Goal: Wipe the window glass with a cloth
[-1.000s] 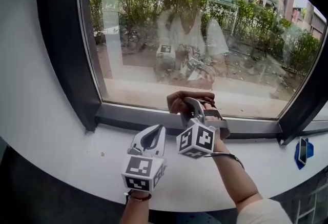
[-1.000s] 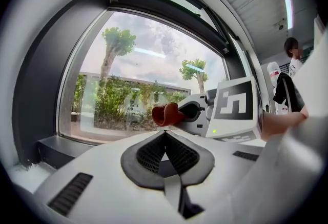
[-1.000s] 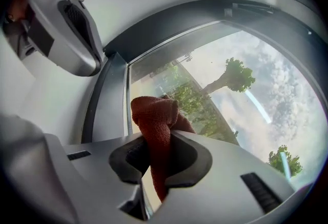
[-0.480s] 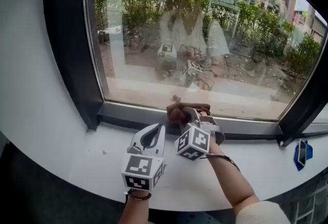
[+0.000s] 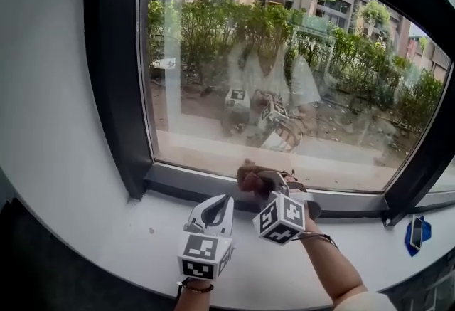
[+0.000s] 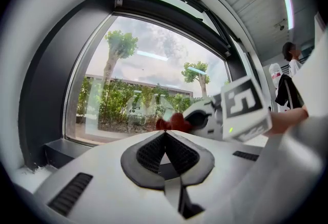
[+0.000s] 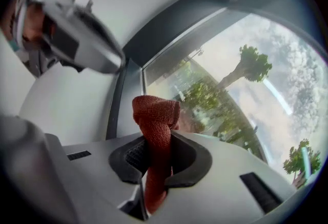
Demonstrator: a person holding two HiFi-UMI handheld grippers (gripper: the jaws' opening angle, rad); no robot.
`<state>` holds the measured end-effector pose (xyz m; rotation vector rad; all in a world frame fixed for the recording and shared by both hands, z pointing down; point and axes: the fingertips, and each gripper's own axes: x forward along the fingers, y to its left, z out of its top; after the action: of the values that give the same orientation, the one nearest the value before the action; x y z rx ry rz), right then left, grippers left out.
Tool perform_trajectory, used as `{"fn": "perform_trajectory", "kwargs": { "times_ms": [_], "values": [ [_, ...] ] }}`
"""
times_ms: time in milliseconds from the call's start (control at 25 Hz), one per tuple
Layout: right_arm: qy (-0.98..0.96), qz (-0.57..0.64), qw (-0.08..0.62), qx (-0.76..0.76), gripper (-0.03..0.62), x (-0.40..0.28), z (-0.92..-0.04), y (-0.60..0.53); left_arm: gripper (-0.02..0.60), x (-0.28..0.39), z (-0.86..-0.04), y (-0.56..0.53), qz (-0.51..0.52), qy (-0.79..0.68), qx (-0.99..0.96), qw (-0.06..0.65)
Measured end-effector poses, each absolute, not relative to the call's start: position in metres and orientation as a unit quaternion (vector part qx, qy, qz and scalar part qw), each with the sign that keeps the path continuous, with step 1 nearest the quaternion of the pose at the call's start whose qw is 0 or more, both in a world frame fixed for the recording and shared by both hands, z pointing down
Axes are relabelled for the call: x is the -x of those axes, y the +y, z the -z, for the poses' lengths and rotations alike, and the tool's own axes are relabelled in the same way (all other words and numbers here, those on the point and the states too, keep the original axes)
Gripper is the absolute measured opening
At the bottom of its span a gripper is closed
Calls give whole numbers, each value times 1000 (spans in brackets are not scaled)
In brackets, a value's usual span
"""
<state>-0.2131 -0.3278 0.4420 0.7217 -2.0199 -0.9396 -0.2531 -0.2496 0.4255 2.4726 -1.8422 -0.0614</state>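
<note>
A rust-red cloth (image 7: 156, 130) is bunched between the jaws of my right gripper (image 7: 154, 154), which is shut on it. In the head view the cloth (image 5: 254, 177) sits at the bottom edge of the window glass (image 5: 284, 67), just above the dark lower frame (image 5: 213, 187); the right gripper (image 5: 270, 185) holds it there. My left gripper (image 5: 215, 208) rests lower, over the white sill (image 5: 128, 231), left of the right one. Its jaws are closed together with nothing between them (image 6: 165, 138). From the left gripper view the cloth (image 6: 171, 122) shows beyond the jaws.
A dark window frame post (image 5: 117, 75) stands at the left and another (image 5: 419, 174) slants at the right. A blue and black object (image 5: 416, 233) lies at the sill's far right. A person (image 6: 291, 61) stands in the room behind.
The right gripper with the cloth has slid down from the glass toward the lower frame. The head view has tilted up, showing more glass. The left gripper stays put.
</note>
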Motion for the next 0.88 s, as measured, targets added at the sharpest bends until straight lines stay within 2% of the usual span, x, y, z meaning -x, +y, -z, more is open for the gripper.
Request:
{"fn": "perform_trajectory", "kwargs": {
  "times_ms": [240, 400, 680, 880],
  "values": [
    [-694, 576, 245, -356, 69, 220, -211, -288, 20, 255, -425, -252, 25, -599, -800, 31],
    [-607, 648, 219, -404, 69, 224, -93, -285, 20, 255, -425, -253, 26, -597, -801, 31],
    [-410, 752, 185, -482, 69, 235, 29, -261, 20, 258, -425, -248, 35, -599, -799, 32],
    [-336, 781, 204, -486, 69, 250, 48, -271, 20, 256, -419, -241, 34, -598, -800, 25]
  ]
}}
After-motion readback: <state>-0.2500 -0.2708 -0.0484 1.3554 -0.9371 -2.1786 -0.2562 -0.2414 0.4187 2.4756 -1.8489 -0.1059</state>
